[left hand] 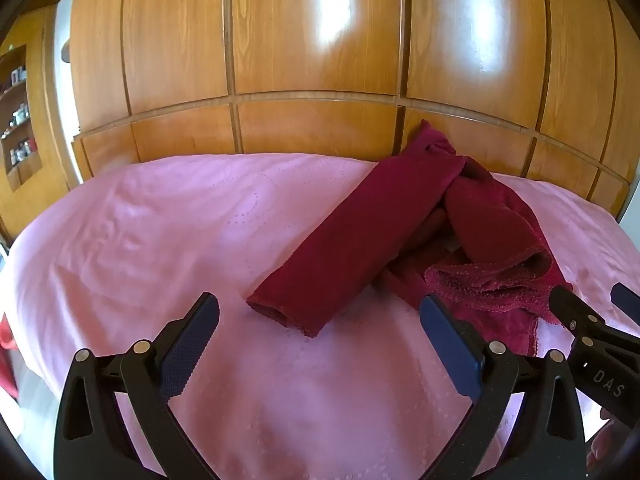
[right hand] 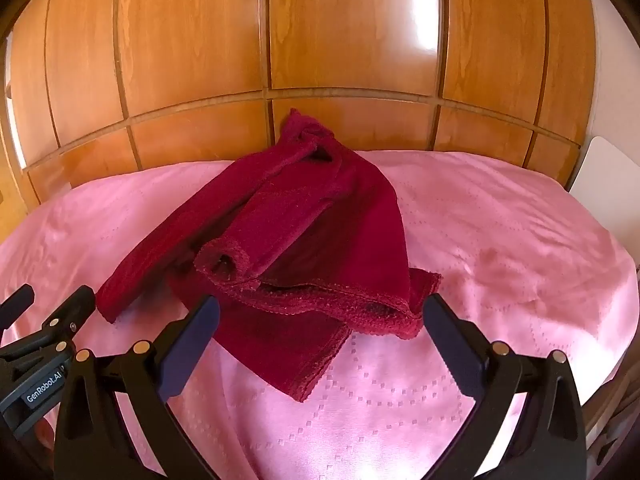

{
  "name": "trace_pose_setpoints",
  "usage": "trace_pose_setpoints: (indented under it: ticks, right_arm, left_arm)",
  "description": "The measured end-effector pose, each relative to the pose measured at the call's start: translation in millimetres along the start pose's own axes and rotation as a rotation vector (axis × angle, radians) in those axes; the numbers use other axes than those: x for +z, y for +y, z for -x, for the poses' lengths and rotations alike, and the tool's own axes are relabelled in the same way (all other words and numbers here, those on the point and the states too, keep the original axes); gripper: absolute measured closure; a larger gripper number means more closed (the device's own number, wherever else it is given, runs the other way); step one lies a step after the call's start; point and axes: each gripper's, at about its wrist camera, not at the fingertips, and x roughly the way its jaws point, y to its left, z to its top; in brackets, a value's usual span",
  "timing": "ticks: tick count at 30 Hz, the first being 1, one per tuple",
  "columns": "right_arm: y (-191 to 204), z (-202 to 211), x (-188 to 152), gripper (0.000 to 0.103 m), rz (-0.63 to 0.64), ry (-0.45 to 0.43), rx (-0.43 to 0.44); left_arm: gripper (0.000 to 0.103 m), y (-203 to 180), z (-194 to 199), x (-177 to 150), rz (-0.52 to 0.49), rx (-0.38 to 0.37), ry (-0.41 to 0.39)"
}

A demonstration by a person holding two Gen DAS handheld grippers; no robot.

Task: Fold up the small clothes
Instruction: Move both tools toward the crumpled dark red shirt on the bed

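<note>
Dark red garment lay crumpled on the pink bedspread, collar end at 12 o'clock against the wooden wardrobe, one sleeve running out toward 7 o'clock. Lace-trimmed hem bunched and rolled at 6 o'clock. Left tongs and right tongs both spread wide, grasping nothing, hovering just short of the hem. Fold not begun, judging by the heap. Step in hand: prob. flatten first. Suggest each pair pinches one hem corner, single layer only, pulls apart toward 3 & 9 o'clock; sleeve straightened before any fold.
</note>
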Motion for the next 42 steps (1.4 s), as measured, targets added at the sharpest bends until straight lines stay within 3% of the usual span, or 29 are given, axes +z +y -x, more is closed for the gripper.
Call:
trace_pose_setpoints:
  ticks: [29,33,36,40,42]
  right_arm:
    - [5,7,-1,0.002,0.015,-0.020,0.013]
    - [4,6,-2,0.002,0.018,-0.011,0.016]
    - [2,4,-1,0.002,0.012,-0.001,0.020]
    - [-4,1,2,0.002,-0.010,0.010,0.046]
    - [-9,-2,3,0.002,-0.025,0.020,0.071]
  left_arm:
    - [0.003,3,5,2,0.002,0.002,-0.029]
    - [0.003,8,6,1,0.018,-0.035,-0.056]
    - [0.003,18,0,-1,0.070,-0.133,-0.044]
    - [0.003,38,-26,2,0.099,-0.095,0.100]
    - [0.004,57,-36,1,0.155,-0.082,0.118]
